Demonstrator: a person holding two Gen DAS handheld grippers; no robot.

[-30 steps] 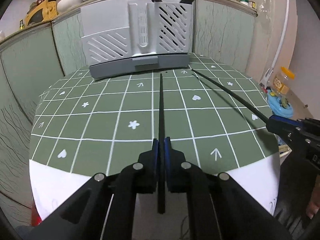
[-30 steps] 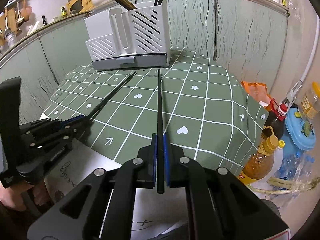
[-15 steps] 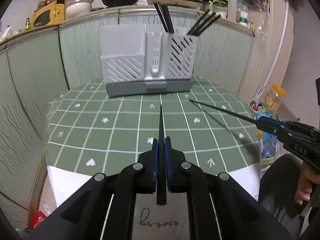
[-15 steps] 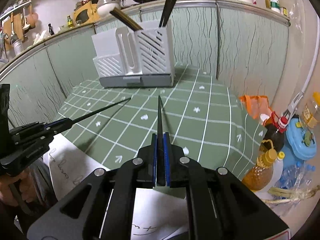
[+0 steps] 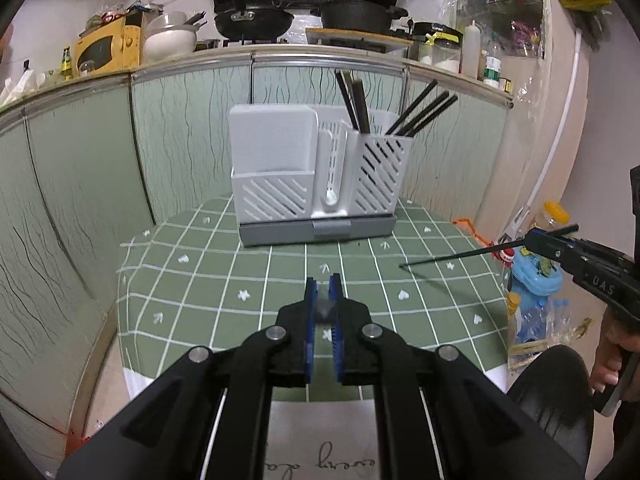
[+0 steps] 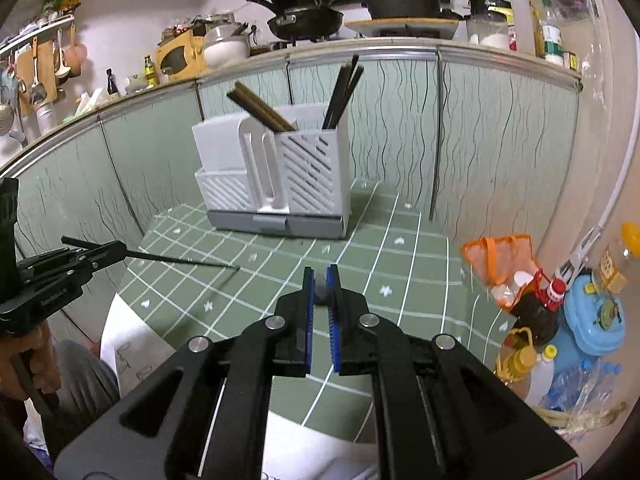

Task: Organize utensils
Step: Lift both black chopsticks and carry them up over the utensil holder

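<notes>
Left wrist view: left gripper (image 5: 323, 289) and right gripper (image 5: 534, 237) each clamp a black chopstick (image 5: 448, 257); white utensil caddy (image 5: 316, 176) ahead on checked tablecloth (image 5: 192, 280); path unobstructed.

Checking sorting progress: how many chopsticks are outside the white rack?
2. One chopstick is clamped in the left tongs, the other chopstick in the right tongs. None lies on the tablecloth; the rest stand in the rack.
</notes>
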